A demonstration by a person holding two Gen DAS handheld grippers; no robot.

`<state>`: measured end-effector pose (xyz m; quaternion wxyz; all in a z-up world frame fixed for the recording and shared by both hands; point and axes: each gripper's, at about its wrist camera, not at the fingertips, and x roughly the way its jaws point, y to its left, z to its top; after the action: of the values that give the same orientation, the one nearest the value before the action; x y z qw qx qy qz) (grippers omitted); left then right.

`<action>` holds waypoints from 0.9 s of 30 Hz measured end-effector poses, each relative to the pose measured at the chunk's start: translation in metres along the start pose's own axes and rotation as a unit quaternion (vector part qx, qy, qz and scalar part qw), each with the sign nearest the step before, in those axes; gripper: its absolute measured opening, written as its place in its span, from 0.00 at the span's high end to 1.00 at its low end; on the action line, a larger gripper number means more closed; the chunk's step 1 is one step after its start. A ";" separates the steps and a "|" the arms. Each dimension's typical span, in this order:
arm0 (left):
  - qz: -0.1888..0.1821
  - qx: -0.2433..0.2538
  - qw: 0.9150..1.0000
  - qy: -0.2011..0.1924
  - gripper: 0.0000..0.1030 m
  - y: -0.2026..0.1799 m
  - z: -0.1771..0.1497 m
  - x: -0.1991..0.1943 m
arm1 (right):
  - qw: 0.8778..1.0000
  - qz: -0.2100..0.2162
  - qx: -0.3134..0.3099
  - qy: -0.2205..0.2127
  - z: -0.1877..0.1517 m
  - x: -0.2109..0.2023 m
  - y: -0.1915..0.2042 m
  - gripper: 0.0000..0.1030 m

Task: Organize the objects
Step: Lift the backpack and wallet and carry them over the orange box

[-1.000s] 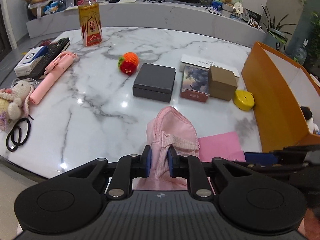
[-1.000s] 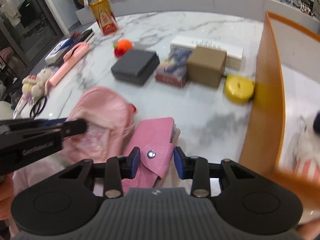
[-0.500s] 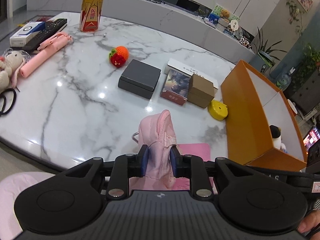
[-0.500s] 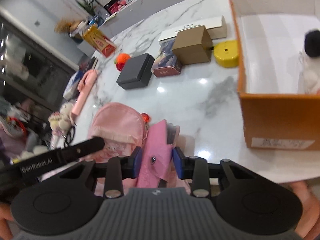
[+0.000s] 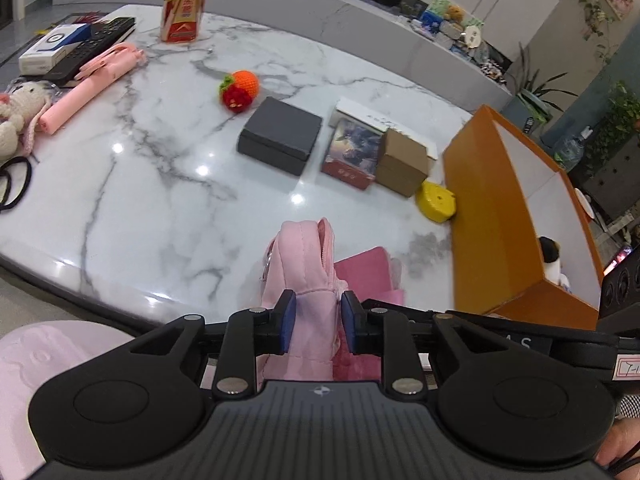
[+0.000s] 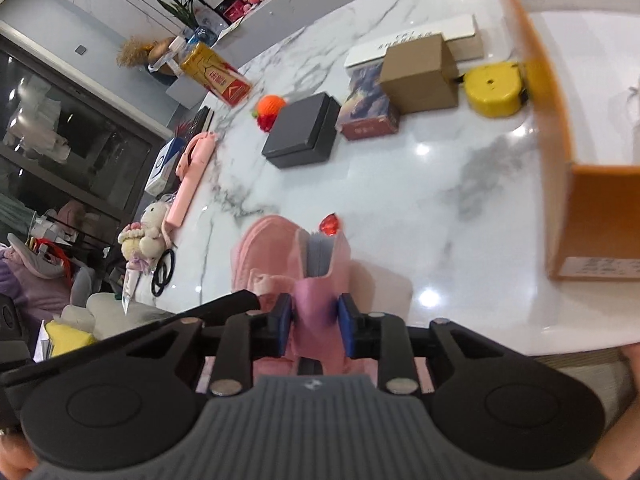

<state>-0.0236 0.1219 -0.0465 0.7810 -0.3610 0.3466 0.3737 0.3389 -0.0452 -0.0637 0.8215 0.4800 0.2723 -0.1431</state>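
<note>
Left gripper [image 5: 315,322] clamps pink pouch [image 5: 304,256], right gripper [image 6: 313,326] clamps pink wallet [image 6: 318,280], both at the table's [image 5: 160,184] near edge. Likely step: wallet goes into pouch or orange box [image 5: 492,216]. Right view shows wallet's card slots; left shows box interior.

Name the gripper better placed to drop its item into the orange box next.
Right. The right gripper, shut on the pink wallet, is nearest the orange box. The left gripper, holding the pink pouch, sits farther away.
</note>
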 end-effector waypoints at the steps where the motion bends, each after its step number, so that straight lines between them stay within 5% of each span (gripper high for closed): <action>1: 0.003 -0.002 1.000 0.000 0.68 0.002 0.000 0.001 | 1.000 -0.001 -0.001 0.002 0.000 0.004 0.001 0.71; 5: 0.019 -0.019 1.000 0.003 0.50 0.009 0.001 0.008 | 0.998 -0.048 -0.030 0.002 0.000 0.015 0.007 0.71; 9: 0.035 -0.048 0.998 0.009 0.48 0.021 -0.001 0.017 | 0.998 -0.050 -0.032 0.001 0.000 0.015 0.003 0.75; 11: 0.058 -0.054 0.997 0.011 0.64 0.025 -0.002 0.022 | 0.998 -0.048 -0.038 0.002 0.000 0.014 0.002 0.76; 14: 0.063 -0.045 0.997 0.000 0.74 0.025 -0.004 0.019 | 0.998 -0.051 -0.046 0.002 -0.001 0.013 0.004 0.76; 19: 0.075 -0.012 0.995 -0.058 0.79 0.007 -0.005 -0.004 | 0.996 -0.057 -0.067 -0.006 -0.001 0.002 0.008 0.77; 27: 0.092 0.087 0.979 -0.157 0.80 -0.072 0.015 -0.050 | 0.992 -0.050 -0.089 -0.067 0.014 -0.062 0.018 0.77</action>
<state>0.0164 0.0849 0.0238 0.8166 -0.1948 0.2825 0.4641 0.3016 -0.0495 -0.0089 0.8692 0.3801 0.2516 -0.1915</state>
